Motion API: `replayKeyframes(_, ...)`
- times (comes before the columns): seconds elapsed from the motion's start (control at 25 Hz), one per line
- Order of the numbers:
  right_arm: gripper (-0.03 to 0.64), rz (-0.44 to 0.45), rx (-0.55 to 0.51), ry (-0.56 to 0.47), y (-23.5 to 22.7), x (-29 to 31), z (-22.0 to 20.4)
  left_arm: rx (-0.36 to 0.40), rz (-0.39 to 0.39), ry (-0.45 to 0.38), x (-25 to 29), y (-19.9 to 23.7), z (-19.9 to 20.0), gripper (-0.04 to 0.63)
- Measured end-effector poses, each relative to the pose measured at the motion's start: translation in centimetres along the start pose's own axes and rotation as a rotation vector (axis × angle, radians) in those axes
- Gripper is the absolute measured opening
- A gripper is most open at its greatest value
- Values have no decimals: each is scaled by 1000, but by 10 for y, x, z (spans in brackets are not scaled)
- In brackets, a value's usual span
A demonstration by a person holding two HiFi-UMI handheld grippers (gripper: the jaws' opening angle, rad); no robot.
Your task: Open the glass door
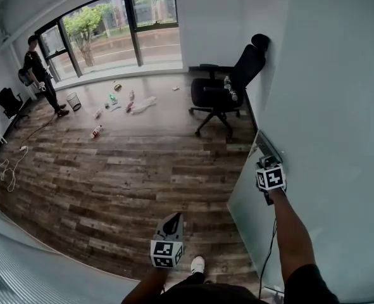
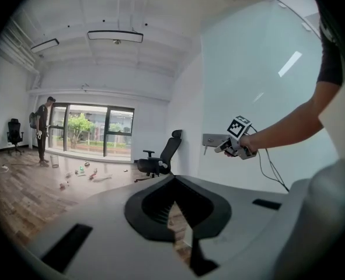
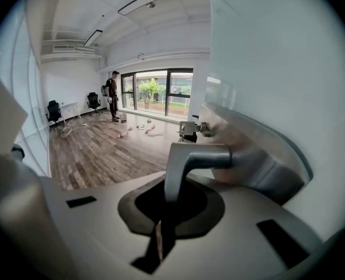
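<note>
Left gripper (image 1: 172, 219), nearest the lens, points forward and slightly down over the plank floor (image 1: 111, 182), its jaws pressed together on nothing. The arm behind it is cut off by the lower edge. Right gripper (image 3: 159, 241) pinches the bent, brushed-metal handle (image 3: 192, 159), whose lower end is hidden between the jaws. That handle sits on a rounded steel plate (image 3: 260, 156) at the free edge of the pale, frosted glass door (image 1: 338, 106). The right forearm (image 1: 292, 233) reaches out straight.
</note>
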State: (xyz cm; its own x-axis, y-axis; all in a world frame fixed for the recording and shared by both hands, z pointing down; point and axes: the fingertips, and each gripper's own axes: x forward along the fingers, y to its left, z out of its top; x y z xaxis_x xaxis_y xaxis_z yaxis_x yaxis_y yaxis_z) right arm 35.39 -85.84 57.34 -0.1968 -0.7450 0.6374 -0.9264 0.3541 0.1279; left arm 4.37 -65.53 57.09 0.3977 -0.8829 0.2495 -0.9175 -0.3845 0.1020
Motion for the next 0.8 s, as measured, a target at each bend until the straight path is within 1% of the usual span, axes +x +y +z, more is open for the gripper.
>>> replayKeyframes(0.12,15,-7,26,-1,-24,6,-3,6,-9,4,14,7,-1,2)
replayKeyframes(0.28,15,-55,31,1,-51,10,-5,9,-21,8,30,12,-3,2)
replayKeyframes(0.36,15,-65,44,11,-64,11,-5,5,-28,10,36,13,-2,2)
replayKeyframes(0.52,15,-99,50,20,-78,13,-9,4,-42,21,41,11,-1,2)
replayKeyframes(0.6,15,-86,57,19,-81,11,-9,3,-48,23,42,6,1,2)
replayKeyframes(0.68,15,-53,75,29,-83,9,-11,7,-48,25,42,3,2,2)
replayKeyframes(0.72,15,-42,77,41,-83,8,-11,10,-45,27,42,3,3,2)
replayKeyframes(0.8,15,-50,51,87,-84,7,-12,12,-36,25,42,6,3,2)
